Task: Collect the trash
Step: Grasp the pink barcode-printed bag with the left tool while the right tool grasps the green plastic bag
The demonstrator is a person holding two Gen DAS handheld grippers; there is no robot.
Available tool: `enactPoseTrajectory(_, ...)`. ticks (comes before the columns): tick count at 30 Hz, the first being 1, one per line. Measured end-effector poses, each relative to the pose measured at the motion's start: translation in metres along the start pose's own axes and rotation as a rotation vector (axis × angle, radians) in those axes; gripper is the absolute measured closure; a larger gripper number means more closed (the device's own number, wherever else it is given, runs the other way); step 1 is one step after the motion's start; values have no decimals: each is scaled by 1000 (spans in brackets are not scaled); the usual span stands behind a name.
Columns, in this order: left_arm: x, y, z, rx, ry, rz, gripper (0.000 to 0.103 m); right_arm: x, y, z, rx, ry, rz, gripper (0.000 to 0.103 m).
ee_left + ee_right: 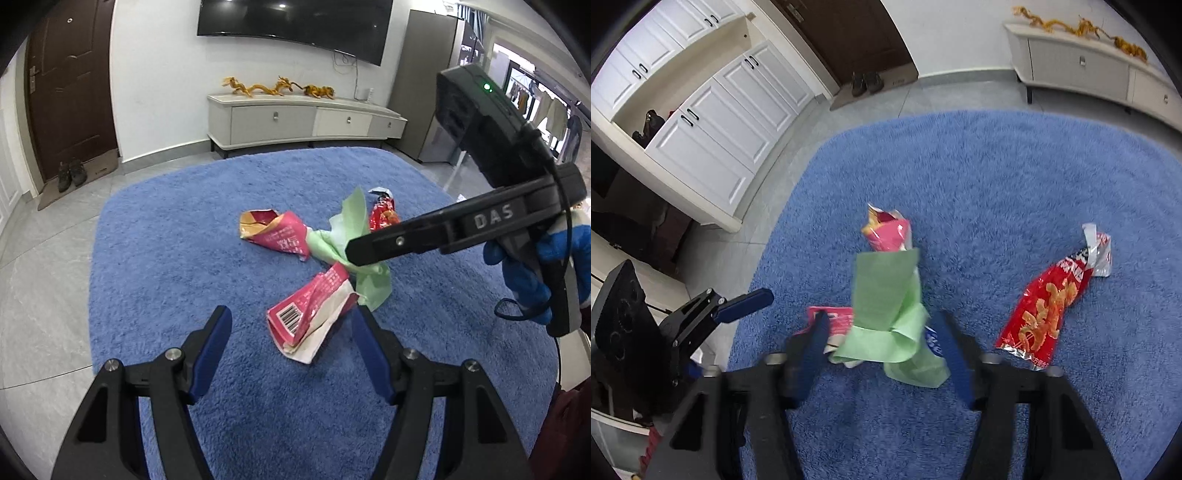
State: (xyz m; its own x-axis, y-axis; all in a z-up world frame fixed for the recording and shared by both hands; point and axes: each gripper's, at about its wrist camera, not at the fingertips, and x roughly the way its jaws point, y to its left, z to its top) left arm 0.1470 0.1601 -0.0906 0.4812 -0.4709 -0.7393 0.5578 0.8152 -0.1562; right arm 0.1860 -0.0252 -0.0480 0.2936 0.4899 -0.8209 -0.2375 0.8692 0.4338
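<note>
Crumpled litter scattered on shaggy blue rug (166, 229). Left claw (291, 345) released, straddling crumpled pink barcode wrapper (310, 314), apparently for pickup. Right claw (882, 349) unclenched around pale green plastic sheet (886, 306), not yet pinched. Red snack bag (1045, 306) apart.

Both grippers: black frames, blue finger pads (212, 350), silver screws. Right gripper (354, 251) marked "DAS"; blue glove (524, 273), black cable.

Bright, even indoor light; ceiling-lamp glare on the television (295, 26); strong fisheye bending at edges; right-wrist view motion-blurred.
</note>
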Motion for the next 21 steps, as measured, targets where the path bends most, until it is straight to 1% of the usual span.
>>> enactPoseTrajectory(3,4,-5,3,40,14,-10,37,-7,-10,-3,9,8,24,65)
enactPoseTrajectory(7,10,-9,9,71,24,-19,37,-26,-23,-6,39,-24,63,72)
enactPoseTrajectory(8,12,-10,11,79,27,-20,37,-30,-25,-7,50,-32,76,78)
enactPoseTrajectory(11,23,-12,13,103,51,-21,37,-44,-29,-10,68,-64,112,78)
enactPoseTrajectory(14,37,-15,13,129,84,-21,37,-58,-32,-14,69,-93,116,78)
enactPoseTrajectory(17,47,-15,12,124,95,-30,37,-71,-37,-19,74,-121,120,79)
enactPoseTrajectory(19,51,-12,9,104,100,-46,38,-82,-41,-21,92,-142,144,79)
enactPoseTrajectory(20,53,-12,8,96,102,-53,39,-86,-42,-23,95,-151,153,79)
enactPoseTrajectory(21,55,-12,7,90,103,-58,47,-91,-38,-23,98,-164,164,79)
